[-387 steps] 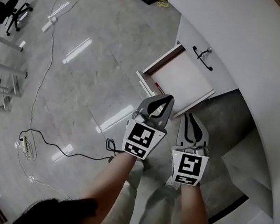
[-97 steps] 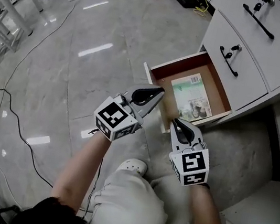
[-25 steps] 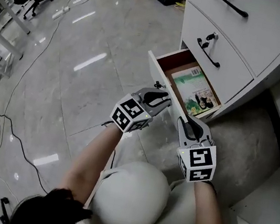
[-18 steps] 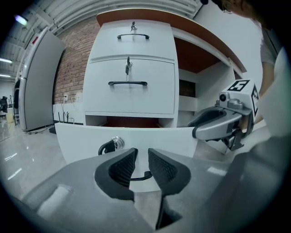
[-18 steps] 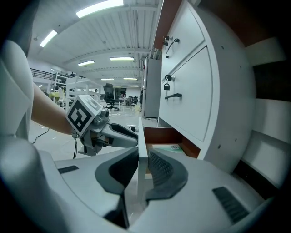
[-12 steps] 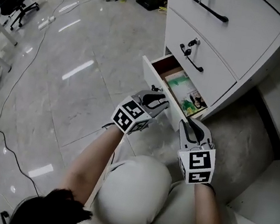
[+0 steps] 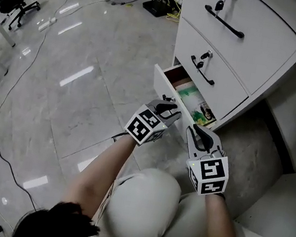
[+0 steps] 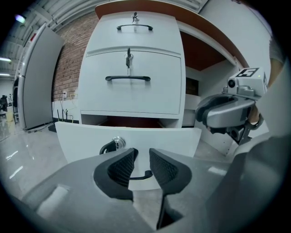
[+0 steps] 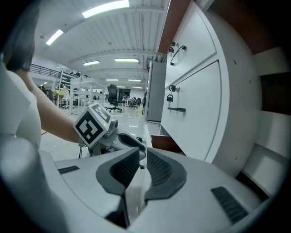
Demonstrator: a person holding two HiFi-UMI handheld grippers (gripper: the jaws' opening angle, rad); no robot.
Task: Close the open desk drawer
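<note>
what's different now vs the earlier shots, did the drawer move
The bottom drawer has been pushed most of the way in; a gap remains. The left gripper has just been opening its jaws at the handle, gripping nothing. The right gripper has been closing its jaws on the drawer's front edge. Unchanged: magazine inside, upper drawers shut.

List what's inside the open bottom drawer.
A green printed booklet lies on the brown floor of the drawer. Its far end and the drawer's back are hidden inside the desk.
</note>
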